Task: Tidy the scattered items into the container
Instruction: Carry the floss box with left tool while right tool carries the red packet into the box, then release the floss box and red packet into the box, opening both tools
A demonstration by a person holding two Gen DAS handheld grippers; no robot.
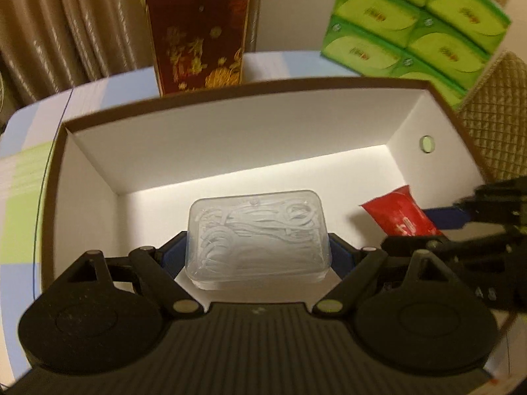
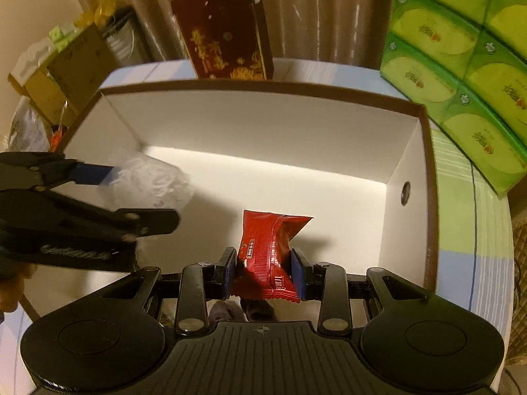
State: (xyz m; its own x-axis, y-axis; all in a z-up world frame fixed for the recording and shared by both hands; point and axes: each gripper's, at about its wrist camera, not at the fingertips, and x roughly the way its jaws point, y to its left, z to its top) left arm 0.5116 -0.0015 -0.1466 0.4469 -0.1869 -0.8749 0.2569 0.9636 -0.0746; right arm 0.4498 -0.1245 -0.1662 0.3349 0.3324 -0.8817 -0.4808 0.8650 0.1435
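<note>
1. Left gripper [image 1: 258, 247] is closed on a clear plastic case [image 1: 257, 238] full of white floss picks; blue pads press both short sides of the case; jaws spread about as wide as the case.
2. The case is held inside the open box [image 1: 230, 151], above its white floor; can't tell if the case bottom touches the floor.
3. Right gripper [image 2: 265, 271] pinches a red snack packet [image 2: 266, 256] between its blue pads; jaws narrow, nearly together; packet upright and crumpled, top corner bent to the right.
4. Packet is also within the box [image 2: 425, 164], toward its right half; contact with the floor can't be told.
5. In the left wrist view the right gripper [image 1: 428, 222] comes in from the right with the packet [image 1: 400, 214] near the right wall; in the right wrist view the left gripper [image 2: 131, 194] comes in from the left with the case [image 2: 151, 181], blurred.
6. Box: brown rim, white inside, small round hole in the right wall; sits on a pastel checked tabletop [image 1: 26, 177].
7. Behind the box: dark red gift bag [image 1: 197, 33] with gold print, upright; stacked green tissue packs [image 1: 411, 23] to the right; beige curtain [image 1: 66, 26] behind.
</note>
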